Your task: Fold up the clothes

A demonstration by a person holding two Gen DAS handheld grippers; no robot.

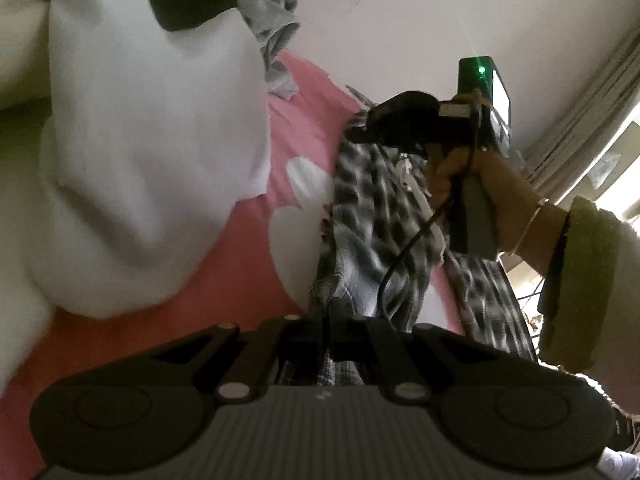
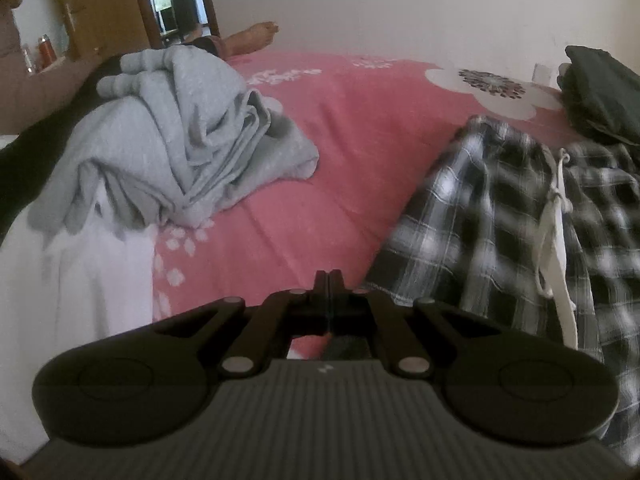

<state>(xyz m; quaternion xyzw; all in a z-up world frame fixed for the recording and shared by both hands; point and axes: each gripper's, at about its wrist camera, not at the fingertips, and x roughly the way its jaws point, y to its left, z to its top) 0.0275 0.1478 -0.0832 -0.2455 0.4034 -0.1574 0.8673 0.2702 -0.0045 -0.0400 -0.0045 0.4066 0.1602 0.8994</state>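
On the pink bed (image 2: 340,152) lie the checked shorts (image 2: 500,220), and both claws are clenched on their edge: the left claw (image 1: 326,312) pinches the fabric, the right claw (image 2: 329,280) grips a hem. A gray garment (image 2: 180,152) sits crumpled nearby.

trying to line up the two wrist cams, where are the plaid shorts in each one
Left wrist: plaid shorts run up the centre-right, their edge between the shut left gripper.
Right wrist: plaid shorts lie at right, beside the shut right gripper.
Shared landmark: the pink bedsheet with white flowers.
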